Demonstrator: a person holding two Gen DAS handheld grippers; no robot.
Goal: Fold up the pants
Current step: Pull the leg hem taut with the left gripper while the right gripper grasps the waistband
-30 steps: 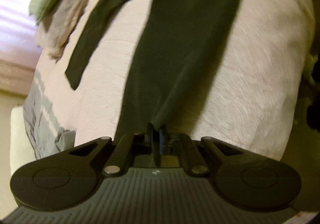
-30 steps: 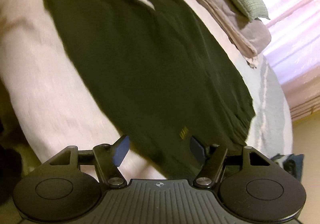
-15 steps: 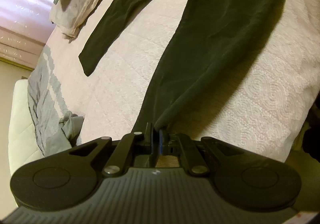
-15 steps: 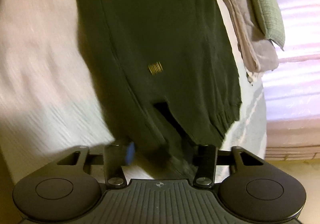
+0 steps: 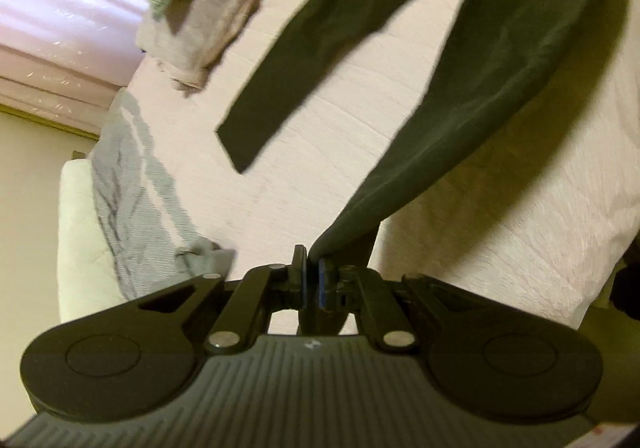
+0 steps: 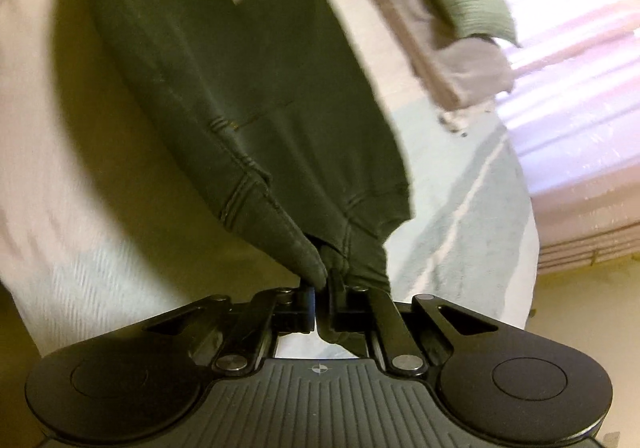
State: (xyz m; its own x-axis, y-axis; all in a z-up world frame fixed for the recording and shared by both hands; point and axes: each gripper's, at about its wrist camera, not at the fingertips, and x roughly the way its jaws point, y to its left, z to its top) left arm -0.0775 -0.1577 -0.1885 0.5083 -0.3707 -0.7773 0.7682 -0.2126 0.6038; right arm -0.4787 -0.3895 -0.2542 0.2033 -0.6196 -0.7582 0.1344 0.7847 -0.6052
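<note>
Jaws of both the left gripper (image 5: 313, 272) and right gripper (image 6: 320, 288) pinch the dark pants (image 5: 500, 96) above the bed (image 5: 320, 152); thin bites risk slipping if tugged.

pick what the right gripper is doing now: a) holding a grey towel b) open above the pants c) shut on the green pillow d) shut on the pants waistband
d: the right gripper is shut, with the bunched waistband of the dark pants pinched between its pads and the cloth pulled up off the bed.
</note>
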